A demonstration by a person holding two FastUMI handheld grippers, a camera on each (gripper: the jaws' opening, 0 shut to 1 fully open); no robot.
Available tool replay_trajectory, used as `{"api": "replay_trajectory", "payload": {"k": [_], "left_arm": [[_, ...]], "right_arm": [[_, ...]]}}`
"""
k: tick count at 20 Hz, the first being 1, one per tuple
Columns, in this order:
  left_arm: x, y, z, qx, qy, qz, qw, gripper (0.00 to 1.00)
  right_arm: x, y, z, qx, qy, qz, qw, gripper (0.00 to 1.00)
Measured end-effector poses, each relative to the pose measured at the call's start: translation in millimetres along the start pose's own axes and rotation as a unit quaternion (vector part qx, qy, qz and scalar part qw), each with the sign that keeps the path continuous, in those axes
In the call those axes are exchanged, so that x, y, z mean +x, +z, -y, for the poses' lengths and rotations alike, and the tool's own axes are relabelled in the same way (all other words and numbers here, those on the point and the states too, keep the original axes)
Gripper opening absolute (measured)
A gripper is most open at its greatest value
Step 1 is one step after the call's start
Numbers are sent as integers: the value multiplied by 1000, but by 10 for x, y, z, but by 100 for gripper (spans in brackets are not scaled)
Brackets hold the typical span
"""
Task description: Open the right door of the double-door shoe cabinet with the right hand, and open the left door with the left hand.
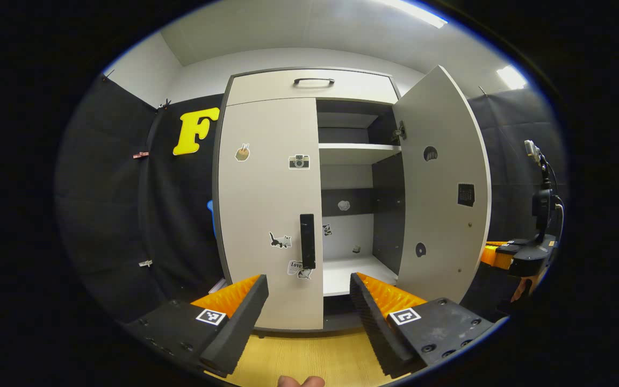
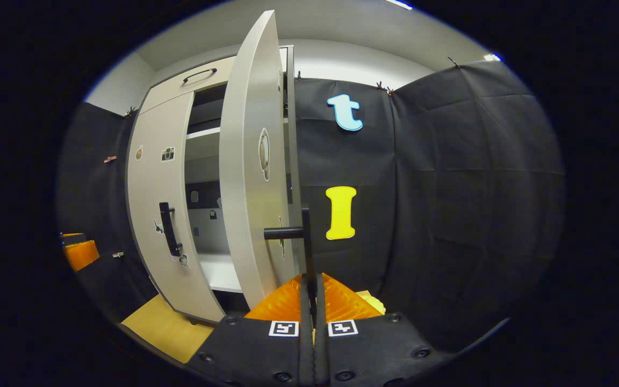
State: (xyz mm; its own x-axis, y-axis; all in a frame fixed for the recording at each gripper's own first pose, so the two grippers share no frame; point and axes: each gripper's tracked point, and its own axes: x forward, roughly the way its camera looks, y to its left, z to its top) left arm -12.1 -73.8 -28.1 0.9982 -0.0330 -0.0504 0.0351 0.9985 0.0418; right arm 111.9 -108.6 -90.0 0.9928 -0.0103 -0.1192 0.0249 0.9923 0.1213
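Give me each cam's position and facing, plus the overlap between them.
Left gripper view: rides the left tool, open, facing the cabinet front square on, aimed at the closed left door and its handle; a fingertip at the bottom edge.
Right gripper view: rides the right tool, shut on the right door's handle, looking along the open right door edge-on.
Shared: both doors, the shelves, the top drawer.

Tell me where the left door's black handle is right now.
In the left gripper view, the handle stands upright at the closed left door's right edge, just above and between the open left gripper's fingers.
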Motion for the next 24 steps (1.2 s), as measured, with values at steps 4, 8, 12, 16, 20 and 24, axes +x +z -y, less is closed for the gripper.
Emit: {"api": "replay_trajectory", "payload": {"k": [4,8,12,16,20,24], "left_arm": [[54,-2,27,5,-2,-4,1000,94],[179,10,28,7,-1,-5,1000,94],[435,3,0,7,0,-7,1000,95],[757,-23,-32,2,2,-9,1000,95],[1090,-86,-48,2,4,-14,1000,94],[1432,-65,-13,10,-1,0,1000,94]], "right_arm": [[1,2,8,2,2,-2,1000,5],[-90,27,50,2,-3,-1,1000,5],[-254,50,44,-6,7,-1,1000,6],[-404,149,103,-6,12,13,1000,32],[-543,99,186,-7,14,6,1000,84],[-631,292,274,-8,13,17,1000,99]]}}
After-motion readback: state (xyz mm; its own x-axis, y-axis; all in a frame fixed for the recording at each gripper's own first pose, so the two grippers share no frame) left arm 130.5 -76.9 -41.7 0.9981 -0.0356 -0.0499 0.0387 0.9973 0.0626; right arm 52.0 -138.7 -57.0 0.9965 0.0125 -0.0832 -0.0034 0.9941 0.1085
